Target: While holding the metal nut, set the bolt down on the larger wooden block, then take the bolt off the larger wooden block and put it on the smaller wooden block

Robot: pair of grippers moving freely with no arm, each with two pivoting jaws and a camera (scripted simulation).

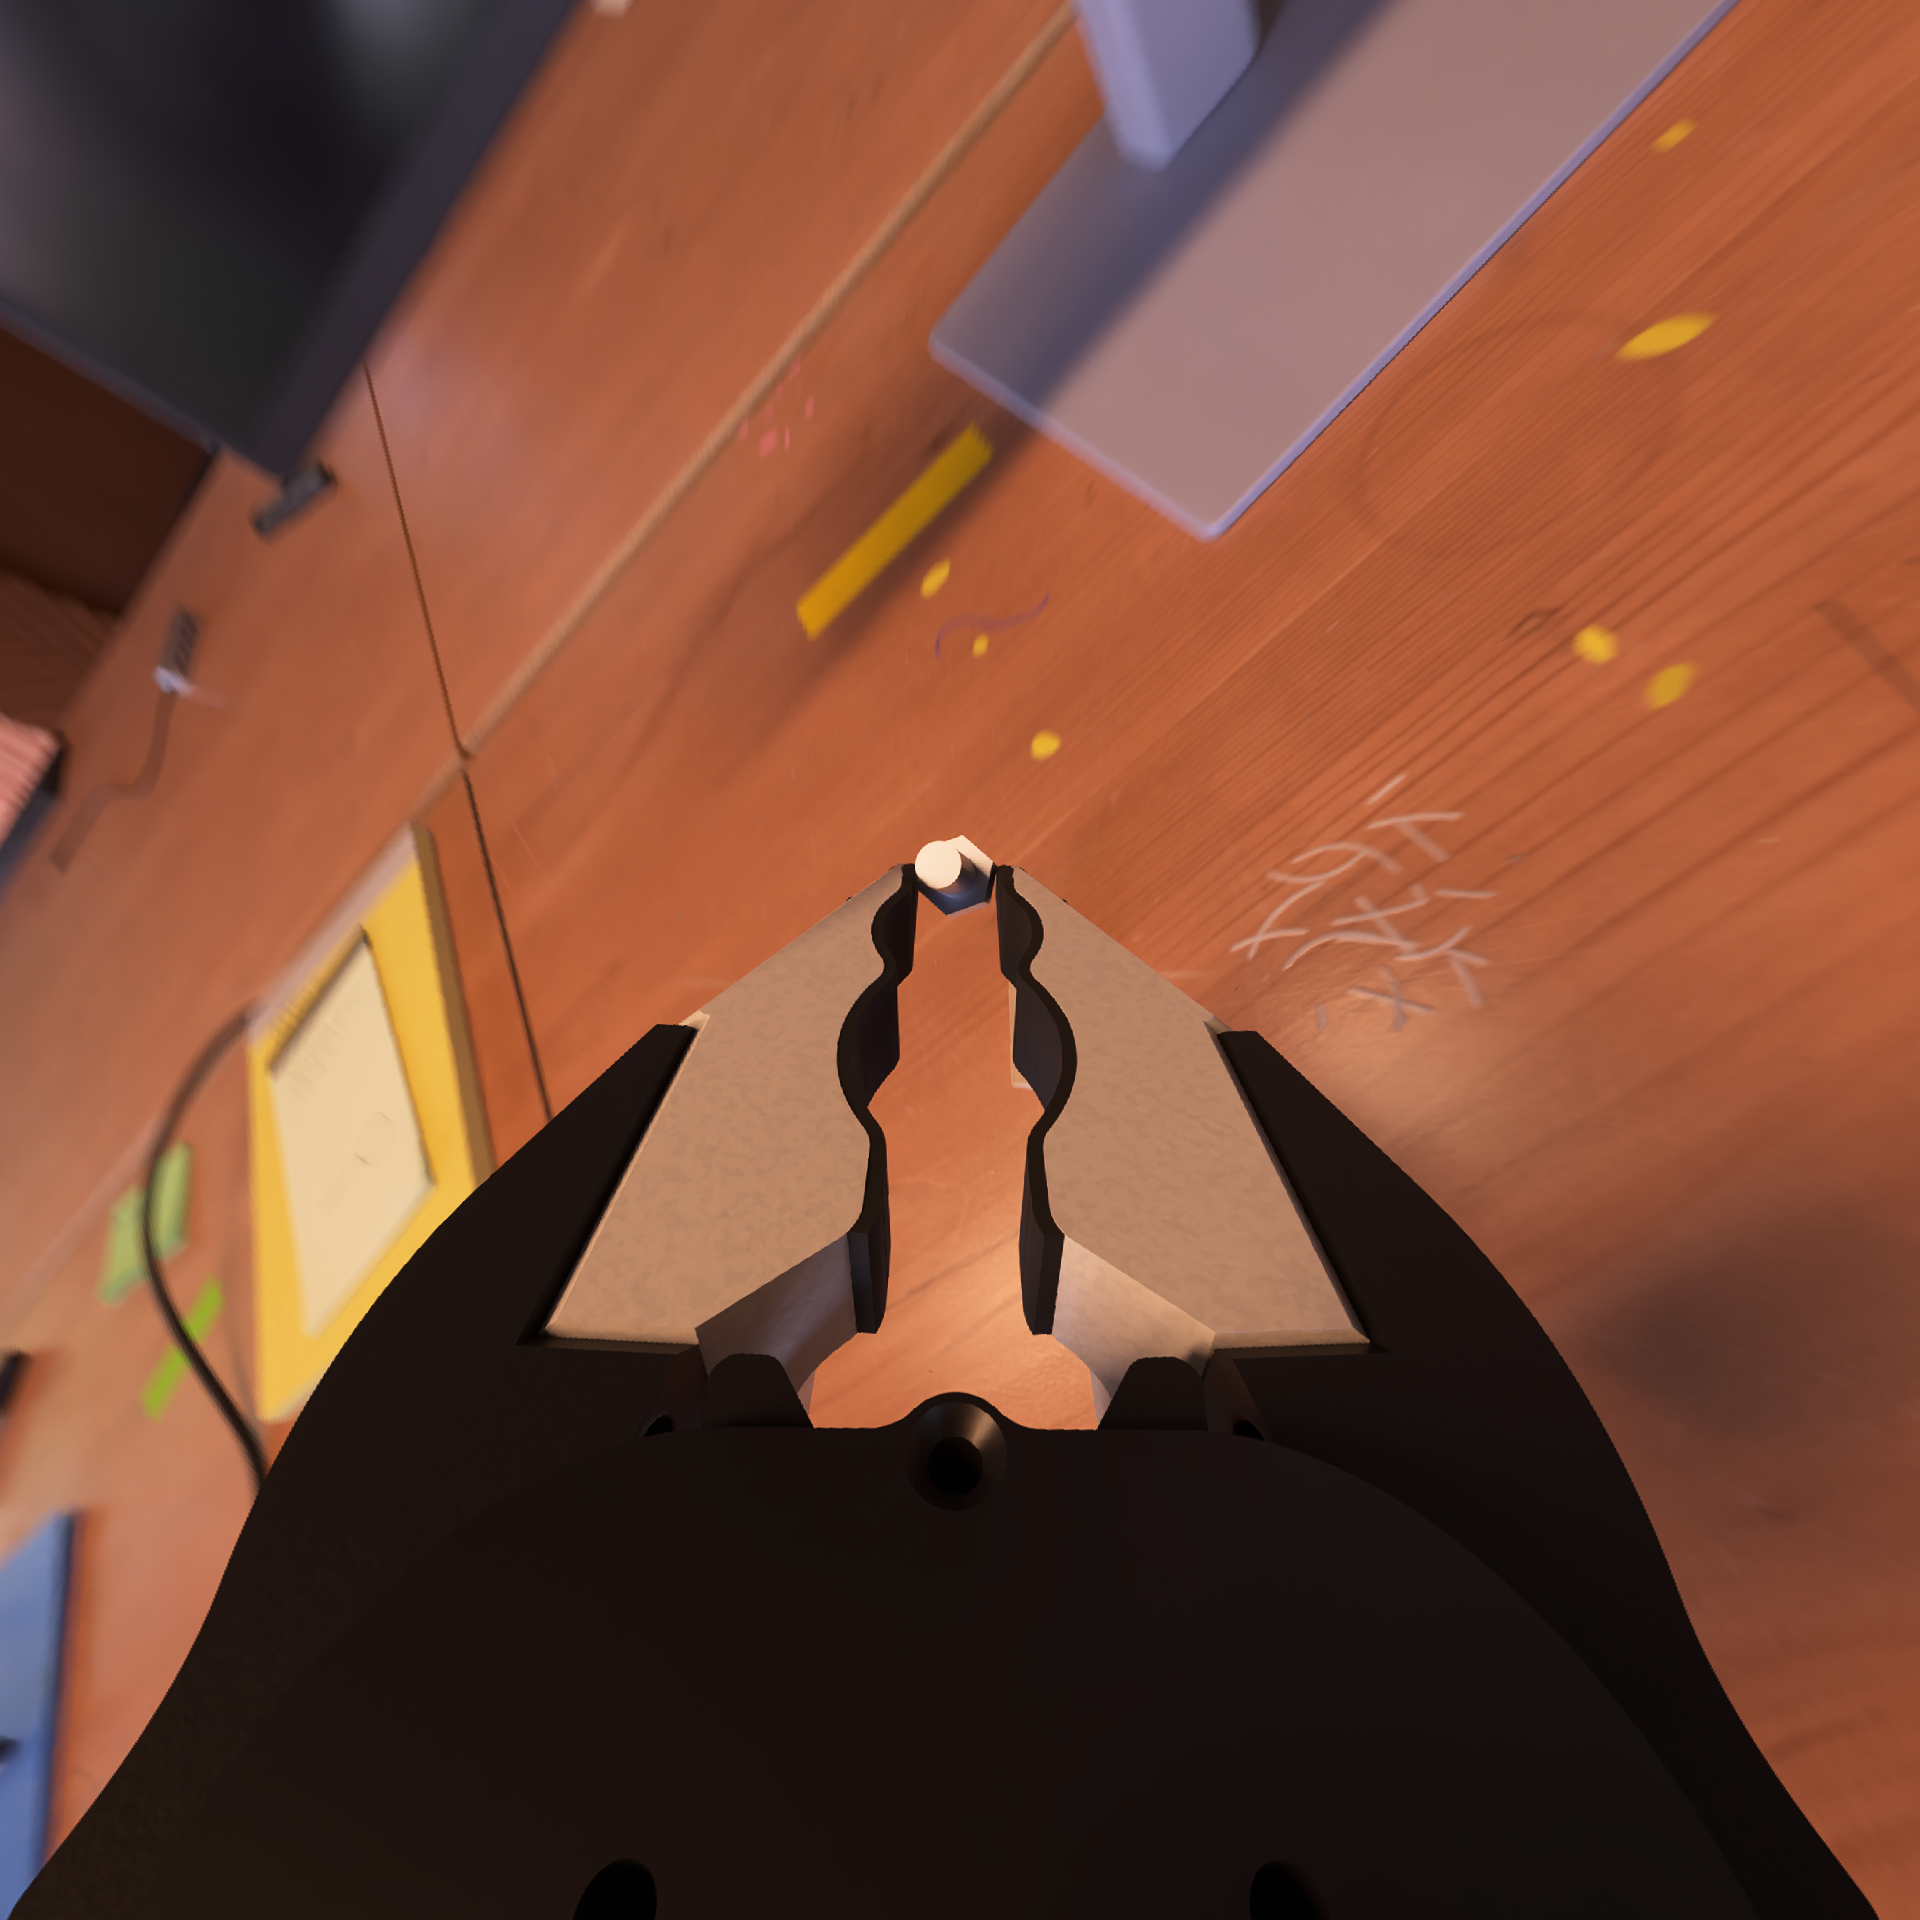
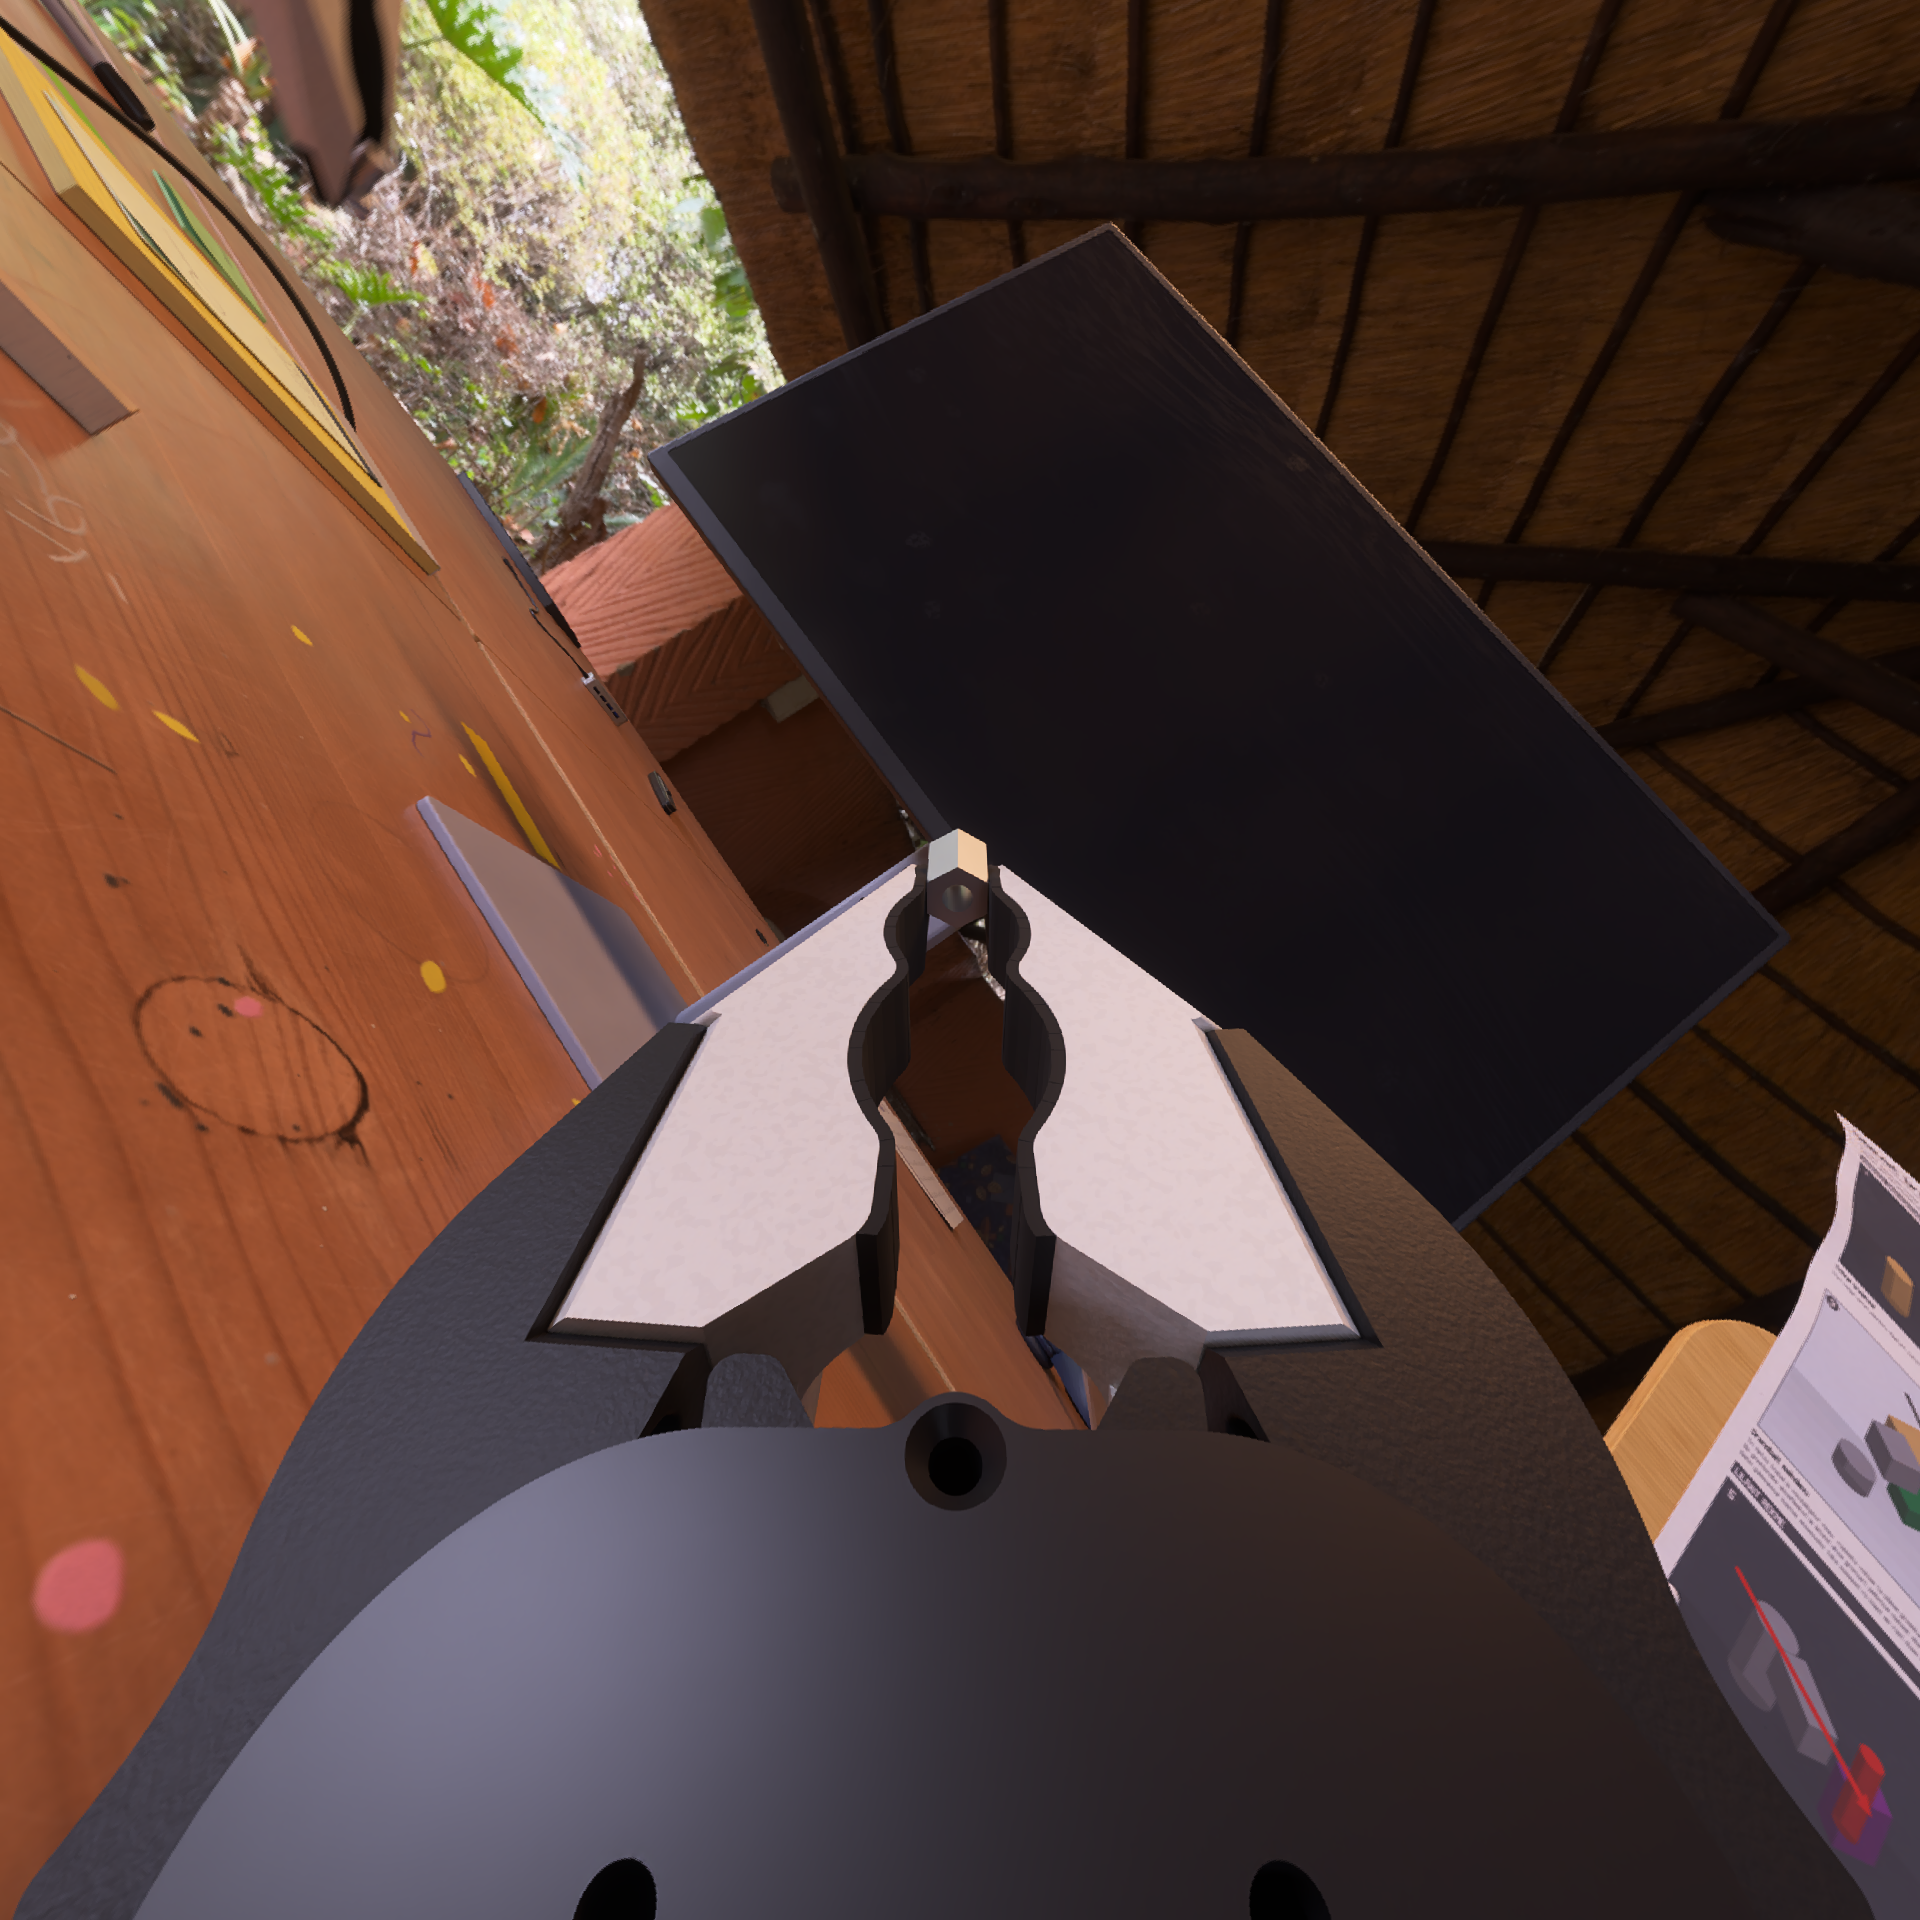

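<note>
In the left wrist view my left gripper [image 1: 954, 881] is shut on a small pale bolt [image 1: 943, 864] at its fingertips, the round shank end facing me, held above the orange-brown wooden desk [image 1: 1351, 935]. In the right wrist view my right gripper [image 2: 956, 894] is shut on a small silver hexagonal metal nut [image 2: 957, 875] at its fingertips, held up in front of a dark monitor screen [image 2: 1195, 675]. Neither wooden block shows in either view.
A grey monitor base [image 1: 1299, 291] stands on the desk beyond the left gripper, also in the right wrist view [image 2: 551, 935]. A yellow strip [image 1: 894, 530], a yellow-framed pad [image 1: 353, 1122] and a black cable [image 1: 187, 1299] lie at the left. A printed sheet [image 2: 1829, 1507] shows at the right edge.
</note>
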